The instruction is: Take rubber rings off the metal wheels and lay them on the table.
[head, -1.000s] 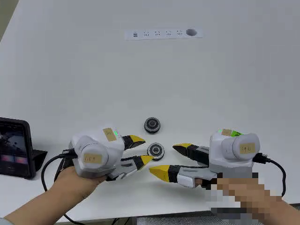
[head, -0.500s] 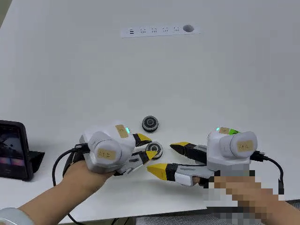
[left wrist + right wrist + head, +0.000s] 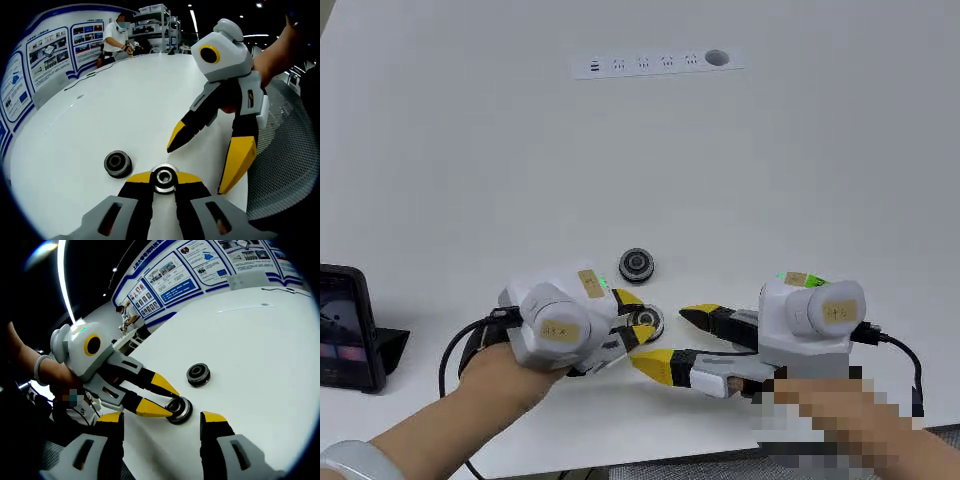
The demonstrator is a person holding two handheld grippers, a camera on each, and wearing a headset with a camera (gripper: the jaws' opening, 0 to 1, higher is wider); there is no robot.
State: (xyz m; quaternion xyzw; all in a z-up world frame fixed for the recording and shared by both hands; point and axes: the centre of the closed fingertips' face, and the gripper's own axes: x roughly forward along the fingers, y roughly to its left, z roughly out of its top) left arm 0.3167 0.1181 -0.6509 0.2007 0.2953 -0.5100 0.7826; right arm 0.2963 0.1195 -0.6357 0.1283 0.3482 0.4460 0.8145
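My left gripper (image 3: 634,316) moved forward since a second ago, now clamped on near wheel (image 3: 164,177). Right gripper (image 3: 662,336) spread apart, just beside. Second wheel (image 3: 636,264) behind, power strip (image 3: 655,63) far off.

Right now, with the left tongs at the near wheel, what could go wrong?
1. The left tongs pinch the near wheel only with their tips, on its round rim; it may slip out under a pull.
2. The open right tongs stand close, so the tips could collide.
3. A loose wheel might roll off the table, whose edge is near.
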